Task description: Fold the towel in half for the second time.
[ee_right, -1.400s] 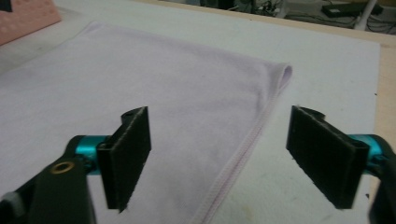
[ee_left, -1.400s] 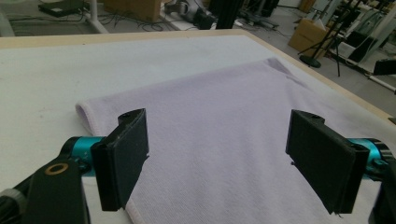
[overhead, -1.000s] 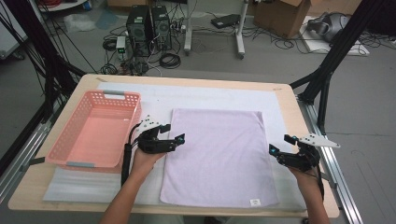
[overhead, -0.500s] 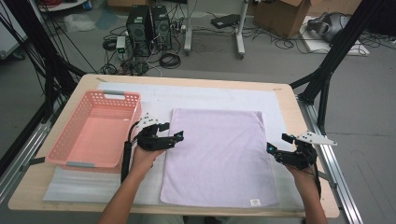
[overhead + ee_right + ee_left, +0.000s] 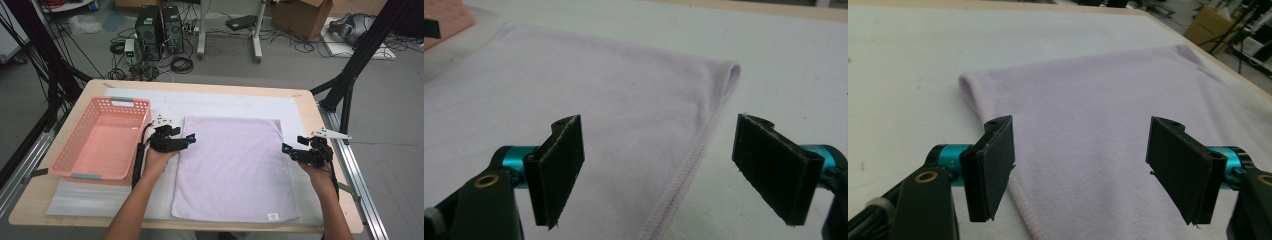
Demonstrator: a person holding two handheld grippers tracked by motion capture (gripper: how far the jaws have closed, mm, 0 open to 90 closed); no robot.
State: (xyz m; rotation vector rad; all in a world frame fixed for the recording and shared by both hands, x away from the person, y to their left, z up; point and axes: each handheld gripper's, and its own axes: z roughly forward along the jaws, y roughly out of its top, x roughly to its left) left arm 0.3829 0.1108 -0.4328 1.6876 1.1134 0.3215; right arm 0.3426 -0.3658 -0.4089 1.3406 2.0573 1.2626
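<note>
A pale lilac towel (image 5: 232, 165) lies flat on the white mat, folded, with a small label near its front right corner. My left gripper (image 5: 190, 138) hovers at the towel's left edge, jaws wide open. In the left gripper view the towel's hemmed edge (image 5: 1023, 210) runs between the open jaws (image 5: 1088, 170). My right gripper (image 5: 285, 149) stands at the towel's right edge, also open. In the right gripper view the stitched hem (image 5: 684, 170) passes between its jaws (image 5: 669, 170), with the far corner (image 5: 731, 75) ahead.
A pink plastic basket (image 5: 100, 140) sits empty to the left of the towel. A white mat (image 5: 225, 102) covers the wooden table (image 5: 330, 200). Beyond the table are computer towers, cables and black stand legs on the floor.
Both grippers have crept slightly inward toward the towel's side edges. The towel has not moved.
</note>
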